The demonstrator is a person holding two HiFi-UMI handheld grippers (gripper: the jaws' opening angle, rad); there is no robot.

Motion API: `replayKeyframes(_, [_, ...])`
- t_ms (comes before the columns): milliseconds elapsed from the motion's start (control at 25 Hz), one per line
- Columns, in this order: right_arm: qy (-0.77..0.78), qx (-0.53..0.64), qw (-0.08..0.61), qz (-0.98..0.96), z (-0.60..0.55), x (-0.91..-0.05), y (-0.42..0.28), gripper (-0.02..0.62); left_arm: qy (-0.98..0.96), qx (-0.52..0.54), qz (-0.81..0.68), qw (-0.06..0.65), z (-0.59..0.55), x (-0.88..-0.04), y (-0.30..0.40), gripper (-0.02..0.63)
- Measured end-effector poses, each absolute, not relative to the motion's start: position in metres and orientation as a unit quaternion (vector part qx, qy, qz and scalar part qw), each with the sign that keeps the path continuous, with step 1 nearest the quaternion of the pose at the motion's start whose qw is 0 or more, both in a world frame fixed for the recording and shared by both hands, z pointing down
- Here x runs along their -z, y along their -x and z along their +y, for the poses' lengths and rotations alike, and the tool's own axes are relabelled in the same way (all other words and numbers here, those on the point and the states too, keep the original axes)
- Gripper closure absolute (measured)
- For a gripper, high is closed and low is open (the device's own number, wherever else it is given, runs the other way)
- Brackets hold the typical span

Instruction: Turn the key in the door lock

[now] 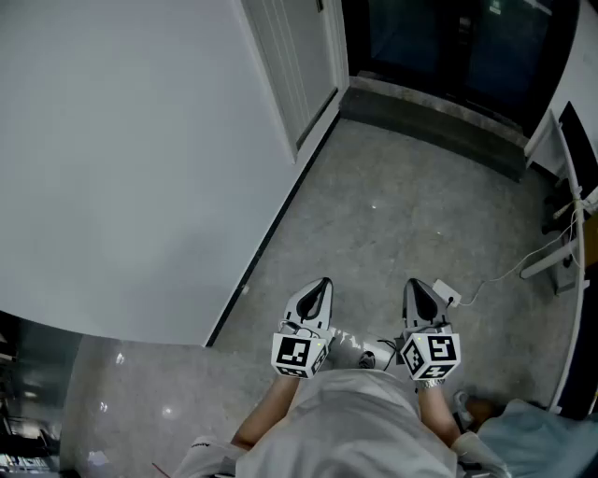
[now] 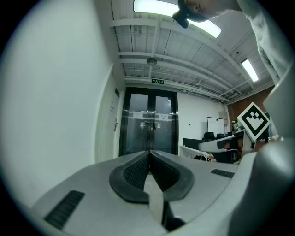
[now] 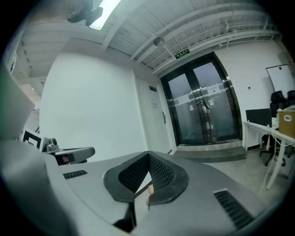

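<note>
Two pairs of jaws pressed together on nothing: left gripper [image 1: 322, 286], right gripper [image 1: 412, 286], low at the waist. Saw no key; spotted the white door [image 3: 159, 120] well ahead along the wall. Judged the risk: reaching its lock with jaws shut and bumping it.

Your left gripper [image 2: 150, 153] fills the lower frame, its ribbed black pads [image 2: 133, 173] closed tip to tip with nothing between them; it points level down a corridor towards a dark-framed glass double door [image 2: 150, 122]; a green exit sign [image 2: 157, 81] hangs above that door; a plain white wall [image 2: 55, 92] runs along your left, with a white door [image 2: 109, 131] and its small dark handle [image 2: 115, 123] near the far end; light strips [image 2: 156, 6] glow overhead; your right gripper's marker cube [image 2: 253, 119] shows at the right, with a whiteboard [image 2: 215, 125] and desks [image 2: 207, 144] beyond
</note>
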State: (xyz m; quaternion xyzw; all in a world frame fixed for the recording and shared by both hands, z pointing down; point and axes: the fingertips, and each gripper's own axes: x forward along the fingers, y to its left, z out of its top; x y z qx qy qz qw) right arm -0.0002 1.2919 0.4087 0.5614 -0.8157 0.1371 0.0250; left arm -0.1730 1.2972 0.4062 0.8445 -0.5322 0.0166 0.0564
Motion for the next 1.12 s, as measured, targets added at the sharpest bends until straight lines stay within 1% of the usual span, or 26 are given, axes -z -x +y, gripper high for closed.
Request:
replayKeyframes(280, [-0.552, -0.144, 0.041, -0.821, 1.305, -0.429, -0.010, 0.603, -0.823, -0.017, -0.562, 0.086, 1.314, -0.435, 0.166, 0.597])
replayKeyframes(480, [-0.561, -0.147, 0.047, -0.813, 1.302, -0.428, -0.016, 0.603, -0.845, -0.023, -0.530, 0.075, 1.315, -0.429, 0.144, 0.597])
replayKeyframes(680, [-0.553, -0.142, 0.050, -0.819, 1.308, -0.421, 0.007, 0.603, -0.846, -0.021, -0.527, 0.081, 1.312, -0.425, 0.156, 0.597])
replayKeyframes(920, [-0.560, -0.150, 0.046, -0.814, 1.301, -0.420, 0.015, 0.603, -0.848, -0.013, -0.524, 0.080, 1.309, -0.421, 0.164, 0.597])
replayKeyframes(1120, [-0.551, -0.142, 0.040, -0.821, 1.294, -0.417, 0.038, 0.603, -0.844, -0.007, -0.531, 0.082, 1.308, -0.426, 0.186, 0.597])
